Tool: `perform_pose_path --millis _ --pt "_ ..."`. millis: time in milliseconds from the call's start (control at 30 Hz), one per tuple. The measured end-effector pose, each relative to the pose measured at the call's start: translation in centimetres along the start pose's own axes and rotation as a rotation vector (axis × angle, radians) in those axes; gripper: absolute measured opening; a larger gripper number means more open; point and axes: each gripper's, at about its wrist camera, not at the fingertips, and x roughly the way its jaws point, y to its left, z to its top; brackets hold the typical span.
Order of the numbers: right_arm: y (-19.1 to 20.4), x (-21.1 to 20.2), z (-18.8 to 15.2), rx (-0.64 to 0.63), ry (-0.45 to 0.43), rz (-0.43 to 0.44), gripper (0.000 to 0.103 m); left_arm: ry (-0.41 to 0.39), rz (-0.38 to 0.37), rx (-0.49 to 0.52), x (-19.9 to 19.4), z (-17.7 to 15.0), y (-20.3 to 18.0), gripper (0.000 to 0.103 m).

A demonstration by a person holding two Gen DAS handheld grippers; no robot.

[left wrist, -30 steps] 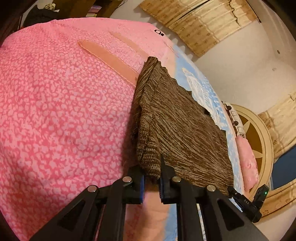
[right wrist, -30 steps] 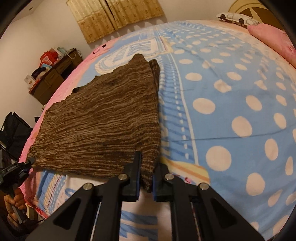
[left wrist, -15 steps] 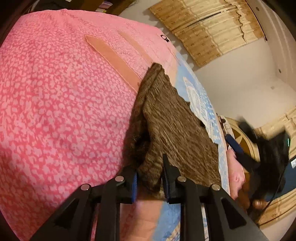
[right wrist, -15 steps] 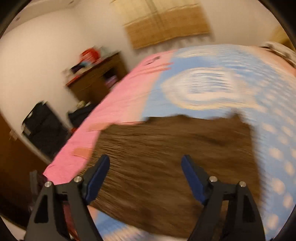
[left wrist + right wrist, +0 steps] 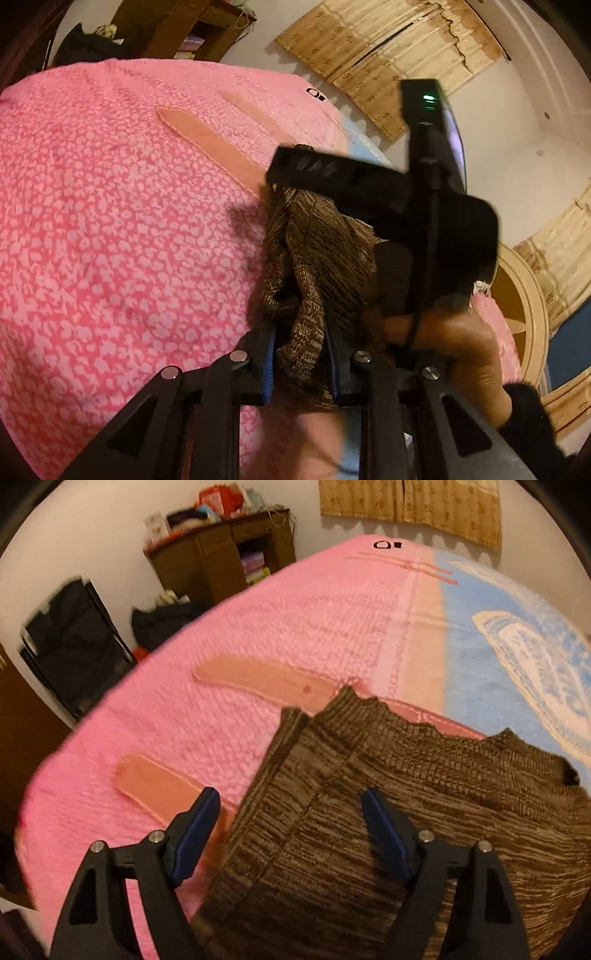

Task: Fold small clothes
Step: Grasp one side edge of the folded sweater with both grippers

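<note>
A brown knit garment [image 5: 406, 794] lies folded on the bed, across the seam between the pink cover [image 5: 258, 627] and the blue patterned part [image 5: 480, 646]. My left gripper [image 5: 299, 350] is shut on a bunched fold of the brown knit garment [image 5: 317, 251] at its near edge. My right gripper [image 5: 290, 801] stands wide open above the garment's left edge, with nothing pressed between its pads. In the left wrist view the right gripper's black body [image 5: 406, 206] and the hand holding it [image 5: 454, 343] hover just right of my left fingers and cover much of the garment.
A wooden dresser [image 5: 221, 565] with clutter on top and a black folding rack [image 5: 70, 635] stand beyond the bed's far edge. Curtains [image 5: 388, 44] hang on the wall. A round cream headboard [image 5: 524, 314] rises at the right.
The right gripper let go of the garment's corner, opened wide and swept across the garment to the left gripper's side. The left gripper stayed put, now holding a thicker bunch of cloth.
</note>
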Motion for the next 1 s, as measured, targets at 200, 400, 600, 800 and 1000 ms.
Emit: perform_pose_path --millis 200,400,600,800,1000 --pt "-0.5 0.0 -0.4 -0.026 -0.002 -0.043 0.074 -0.001 0.023 0.005 0.6 0.0 -1.0 0.022" --pt "0.0 0.2 -1.0 -0.055 -0.041 -0.066 0.071 0.02 0.044 -0.018 1.9 0.8 -1.8 0.022" --pt "0.3 0.0 -0.7 -0.086 -0.045 -0.096 0.055 0.031 0.042 -0.029 2.2 1.9 -1.6 0.022" --pt "1.1 -0.2 -1.2 -0.116 -0.064 -0.129 0.048 0.039 0.036 -0.044 2.1 2.8 -0.8 0.022" --pt "0.4 -0.5 -0.9 -0.089 -0.079 -0.1 0.035 0.036 0.075 0.014 2.2 2.8 -1.6 0.022"
